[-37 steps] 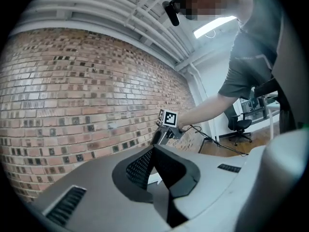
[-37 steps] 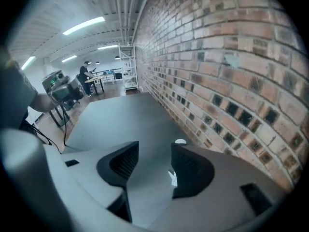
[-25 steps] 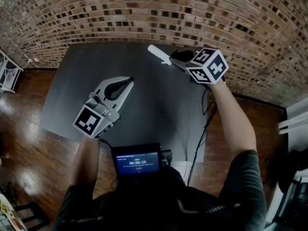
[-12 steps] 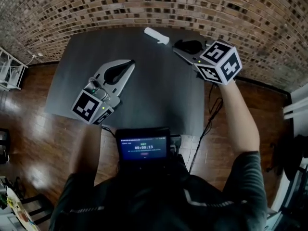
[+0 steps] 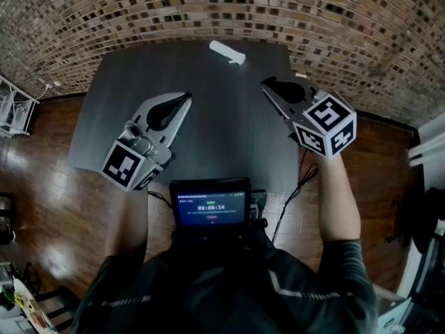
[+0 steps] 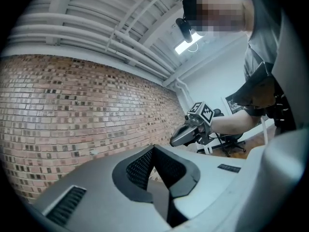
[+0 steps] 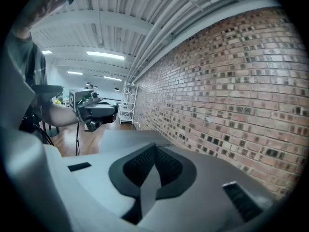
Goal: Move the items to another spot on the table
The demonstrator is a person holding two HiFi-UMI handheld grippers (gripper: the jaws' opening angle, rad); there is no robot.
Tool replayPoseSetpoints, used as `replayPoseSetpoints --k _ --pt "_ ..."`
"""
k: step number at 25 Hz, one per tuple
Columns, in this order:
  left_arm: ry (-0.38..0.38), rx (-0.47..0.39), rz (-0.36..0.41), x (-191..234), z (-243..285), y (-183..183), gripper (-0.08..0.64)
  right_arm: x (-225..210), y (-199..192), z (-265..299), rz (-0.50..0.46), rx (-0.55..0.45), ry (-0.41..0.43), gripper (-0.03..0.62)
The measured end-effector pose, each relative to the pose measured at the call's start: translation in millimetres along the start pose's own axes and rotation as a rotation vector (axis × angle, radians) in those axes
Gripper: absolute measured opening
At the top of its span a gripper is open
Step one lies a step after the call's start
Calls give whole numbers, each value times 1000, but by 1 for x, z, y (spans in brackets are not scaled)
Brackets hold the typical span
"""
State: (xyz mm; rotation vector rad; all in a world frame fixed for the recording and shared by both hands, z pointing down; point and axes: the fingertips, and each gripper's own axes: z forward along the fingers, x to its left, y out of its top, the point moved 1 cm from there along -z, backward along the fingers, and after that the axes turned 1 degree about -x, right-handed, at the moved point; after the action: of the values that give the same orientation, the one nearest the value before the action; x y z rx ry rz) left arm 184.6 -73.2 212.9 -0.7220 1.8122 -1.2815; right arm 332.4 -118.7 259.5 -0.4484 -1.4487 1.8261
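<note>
A white cylinder-shaped item (image 5: pixel 227 52) lies alone near the far edge of the dark grey table (image 5: pixel 229 131). My right gripper (image 5: pixel 265 83) hovers over the table's right side, short of the item, with its jaws shut and empty. In its own view the right gripper (image 7: pixel 154 146) has its pads pressed together with nothing between them. My left gripper (image 5: pixel 187 98) hangs over the left middle of the table, also shut and empty. The left gripper (image 6: pixel 153 149) shows the same in its own view. Neither gripper view shows the white item.
A small screen (image 5: pixel 211 206) sits at the table's near edge, with a cable (image 5: pixel 300 179) trailing off the right side. A brick wall (image 5: pixel 208 5) runs behind the table. A white rack (image 5: pixel 10 103) stands on the wooden floor at the left.
The right gripper has drawn back toward me, away from the white item, which stays near the table's far edge. The left gripper has hardly moved.
</note>
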Motion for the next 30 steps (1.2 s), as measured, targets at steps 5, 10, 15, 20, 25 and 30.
replayPoseSetpoints --k 5,10,15,20,25,30 --pt "17 -15 -11 28 -32 -1 3 34 10 10 52 -85 -84 3" --pt "33 -4 10 32 -53 -9 3 62 5 4 42 -123 -160 2" --pt "63 -12 -26 31 -60 -17 3 68 -16 -8 109 -156 -200 0" --pt "38 -8 -40 22 -60 -21 3 71 -26 -14 137 -158 -215 0" --pt "45 -10 -55 19 -62 -16 3 77 -22 -17 120 -144 -212 1" --pt "71 3 -82 22 -66 -19 3 76 -21 -18 136 -150 -217 2"
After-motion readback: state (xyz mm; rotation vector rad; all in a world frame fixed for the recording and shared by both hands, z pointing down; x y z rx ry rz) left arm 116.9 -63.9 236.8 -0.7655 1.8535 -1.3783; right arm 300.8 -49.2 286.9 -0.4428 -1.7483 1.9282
